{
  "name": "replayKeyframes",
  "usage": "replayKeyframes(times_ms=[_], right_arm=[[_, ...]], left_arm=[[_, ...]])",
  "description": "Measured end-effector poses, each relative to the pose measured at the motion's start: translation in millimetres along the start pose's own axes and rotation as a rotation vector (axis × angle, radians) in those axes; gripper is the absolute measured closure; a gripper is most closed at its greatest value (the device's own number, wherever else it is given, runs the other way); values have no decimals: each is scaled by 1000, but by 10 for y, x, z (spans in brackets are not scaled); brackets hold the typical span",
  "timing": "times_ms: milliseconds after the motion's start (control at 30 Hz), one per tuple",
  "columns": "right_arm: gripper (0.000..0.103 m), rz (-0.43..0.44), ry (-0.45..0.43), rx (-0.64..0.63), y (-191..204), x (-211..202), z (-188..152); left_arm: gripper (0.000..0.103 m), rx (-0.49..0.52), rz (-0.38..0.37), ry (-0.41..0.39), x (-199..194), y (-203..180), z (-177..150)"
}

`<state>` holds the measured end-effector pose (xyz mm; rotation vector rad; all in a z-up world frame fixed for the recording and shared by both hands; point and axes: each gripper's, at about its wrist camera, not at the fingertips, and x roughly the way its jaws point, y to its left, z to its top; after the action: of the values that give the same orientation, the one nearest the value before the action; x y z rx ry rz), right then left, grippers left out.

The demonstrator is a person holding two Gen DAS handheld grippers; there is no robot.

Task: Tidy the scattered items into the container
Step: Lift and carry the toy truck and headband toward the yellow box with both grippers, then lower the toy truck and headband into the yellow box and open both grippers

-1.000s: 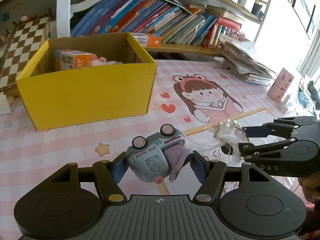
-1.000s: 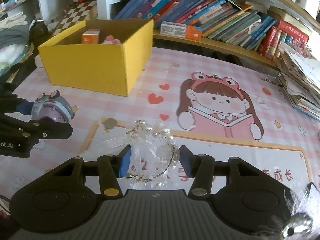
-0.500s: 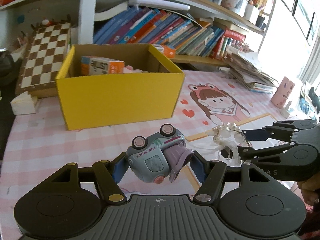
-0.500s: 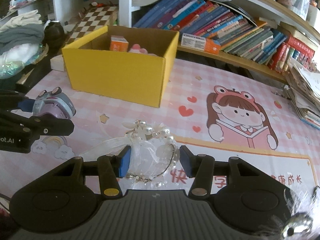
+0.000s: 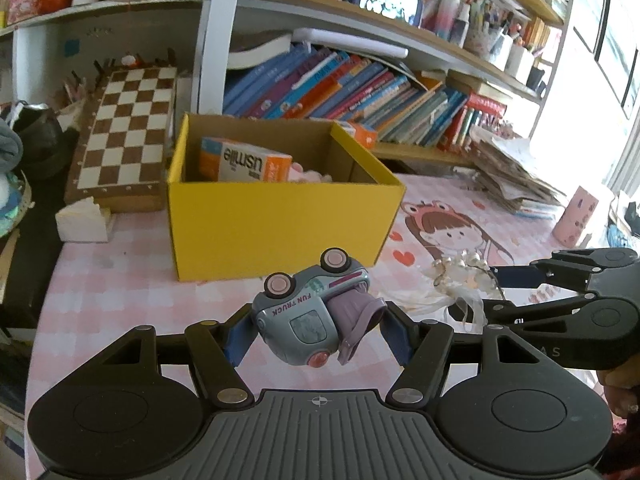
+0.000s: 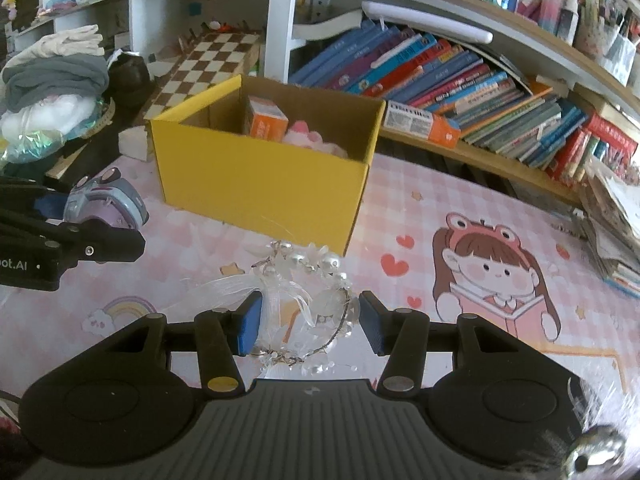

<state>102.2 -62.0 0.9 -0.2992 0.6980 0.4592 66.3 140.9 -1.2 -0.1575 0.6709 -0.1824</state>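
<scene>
Toys are held in both grippers above the pink bench, short of the yellow box (image 5: pixel 280 220) that stands toward its far left corner; the left gripper (image 5: pixel 316 338) is part open, its fingers (image 5: pixel 236 340) pressed on a grey-blue toy truck (image 5: pixel 308 316) turned on its side, wheels uppermost, a purple part folded against the right finger; the right gripper (image 6: pixel 310 322) is closed fairly narrow on a pearl headband (image 6: pixel 308 300) with white ribbon, held clear of the bench.

An orange carton (image 5: pixel 244 162) and something pink and soft are already seen in the box, with room beside them.

The truck is judged hard, light and smooth, so it may slip or swivel between the pads; it is best taken across its body, as it is now. The headband is judged light, springy and fragile; its beads and thin wire could bend or snag, and the loose ribbon may trail over the box rim; the wire band is the soundest place to hold; a low, gentle release inside the box is advisable for both.
</scene>
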Motion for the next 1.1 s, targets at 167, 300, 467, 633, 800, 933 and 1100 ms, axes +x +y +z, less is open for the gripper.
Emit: replayKeyframes(times_ms=[167, 300, 467, 633, 800, 933, 1100], right_arm=[[54, -2, -27, -12, -5, -39, 122], [54, -7, -60, -26, -27, -66, 276], [54, -8, -112, -39, -67, -83, 508], [54, -5, -165, -62, -102, -38, 778], [54, -5, -210, -89, -138, 98, 1066], [54, -6, -218, -116, -170, 312, 1285], [54, 2, -191, -156, -206, 679, 1462]], left_arm=[[37, -3, -1, -34, -30, 59, 104], [37, 13, -2, -66, -43, 84, 237], [37, 34, 2, -113, -44, 105, 447], [37, 60, 18, -147, 25, 148, 667], [37, 81, 47, -172, 163, 212, 896], [37, 93, 67, -180, 319, 261, 1070], [37, 92, 95, -147, 606, 340, 1196]])
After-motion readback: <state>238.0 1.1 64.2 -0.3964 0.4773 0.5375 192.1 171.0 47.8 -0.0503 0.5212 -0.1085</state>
